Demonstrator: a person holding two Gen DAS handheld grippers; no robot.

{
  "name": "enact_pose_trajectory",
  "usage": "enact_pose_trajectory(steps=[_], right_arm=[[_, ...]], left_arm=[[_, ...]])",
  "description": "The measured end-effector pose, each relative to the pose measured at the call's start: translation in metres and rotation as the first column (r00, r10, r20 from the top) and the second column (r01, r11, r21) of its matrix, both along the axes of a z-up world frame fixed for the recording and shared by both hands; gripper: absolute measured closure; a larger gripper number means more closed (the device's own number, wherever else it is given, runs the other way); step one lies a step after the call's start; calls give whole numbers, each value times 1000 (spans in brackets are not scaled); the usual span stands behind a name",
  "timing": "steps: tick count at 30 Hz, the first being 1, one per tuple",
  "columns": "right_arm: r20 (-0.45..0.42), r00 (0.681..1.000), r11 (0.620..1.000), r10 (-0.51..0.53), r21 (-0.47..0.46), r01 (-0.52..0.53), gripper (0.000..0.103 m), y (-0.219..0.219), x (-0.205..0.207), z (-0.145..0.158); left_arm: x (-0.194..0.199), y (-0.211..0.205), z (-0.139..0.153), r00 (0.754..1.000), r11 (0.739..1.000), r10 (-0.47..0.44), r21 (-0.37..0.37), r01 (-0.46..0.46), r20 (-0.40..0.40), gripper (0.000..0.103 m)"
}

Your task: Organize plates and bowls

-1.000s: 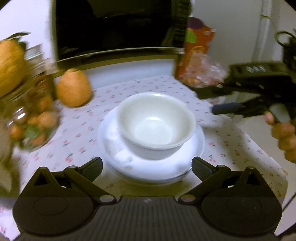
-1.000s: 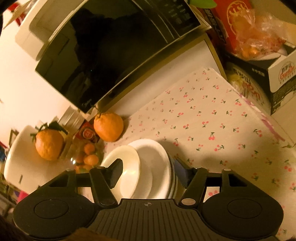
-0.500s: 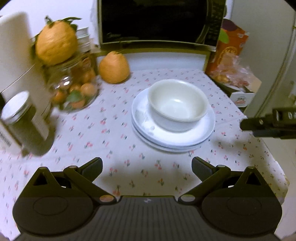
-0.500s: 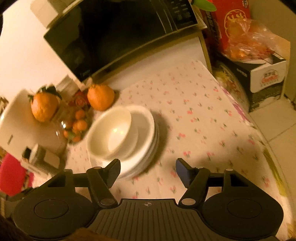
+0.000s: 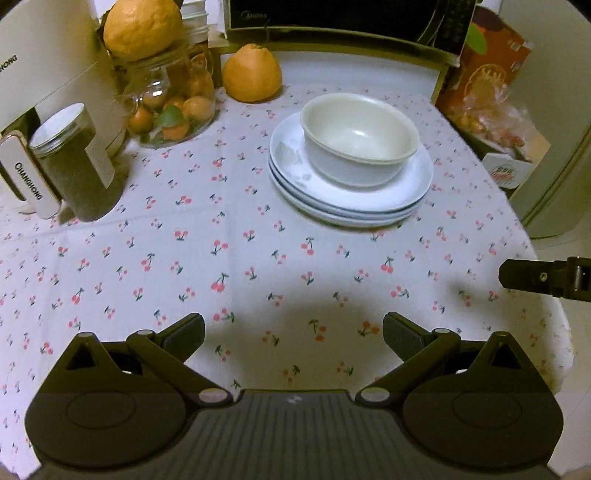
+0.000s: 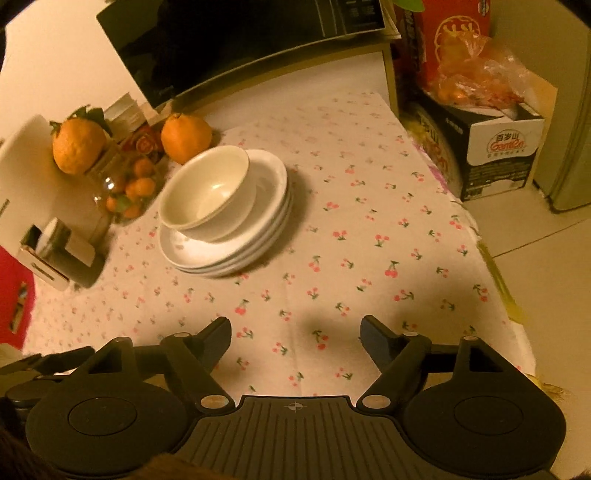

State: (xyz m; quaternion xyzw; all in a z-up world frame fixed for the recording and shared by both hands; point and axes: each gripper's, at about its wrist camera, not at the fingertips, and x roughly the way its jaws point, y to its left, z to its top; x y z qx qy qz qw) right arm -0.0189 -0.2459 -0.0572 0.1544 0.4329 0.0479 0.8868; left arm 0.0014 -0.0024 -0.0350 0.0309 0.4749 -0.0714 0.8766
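At the bottom of the left wrist view the left gripper (image 5: 293, 330) has its jaws spread, with only the cherry-print tablecloth (image 5: 221, 266) between them. In the right wrist view the right gripper (image 6: 295, 334) is also spread with nothing inside; its jaws have just been opening wider. Between both grippers and the dishes lies a wide free band of cloth.

Further up, in the centre of the left view, the cream bowl (image 5: 356, 138) sits empty on top of the stack of white plates (image 5: 351, 195). At the left stands a dark jar (image 5: 75, 166) with a metal lid, touching a white part that reads "CHANGHONG". Behind it a glass jar (image 5: 171, 107) holds small oranges, and a big orange (image 5: 142, 26) rests on its mouth. A second orange (image 5: 253, 74) lies before the microwave (image 5: 343, 18), marked "Midea". At the right the cloth edge falls away, and a box (image 6: 506, 155) reading "Ganten" stands below.
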Motion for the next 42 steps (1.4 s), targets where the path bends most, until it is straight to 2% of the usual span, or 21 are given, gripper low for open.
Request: enact_pose_trajectory(steps=[3, 5, 11, 17, 42], right_arm=[[-2, 1000, 1000, -1, -21, 1, 23, 2, -1, -3], [-6, 1000, 1000, 0, -26, 0, 19, 3, -1, -4], [-17, 1000, 999, 17, -44, -17, 17, 10, 1, -6], [-31, 999, 998, 29, -56, -30, 17, 15, 4, -9], [-49, 998, 998, 33, -61, -36, 17, 17, 5, -13]], left_arm=[[-3, -5, -1, 1000, 1000, 24, 14, -24, 1, 0], [-5, -7, 1, 999, 999, 39, 25, -40, 14, 0], [-9, -14, 5, 996, 993, 61, 99, -68, 66, 0], [-9, -12, 3, 997, 994, 69, 86, -73, 40, 0], [-13, -17, 2, 998, 995, 48, 90, -52, 36, 0]])
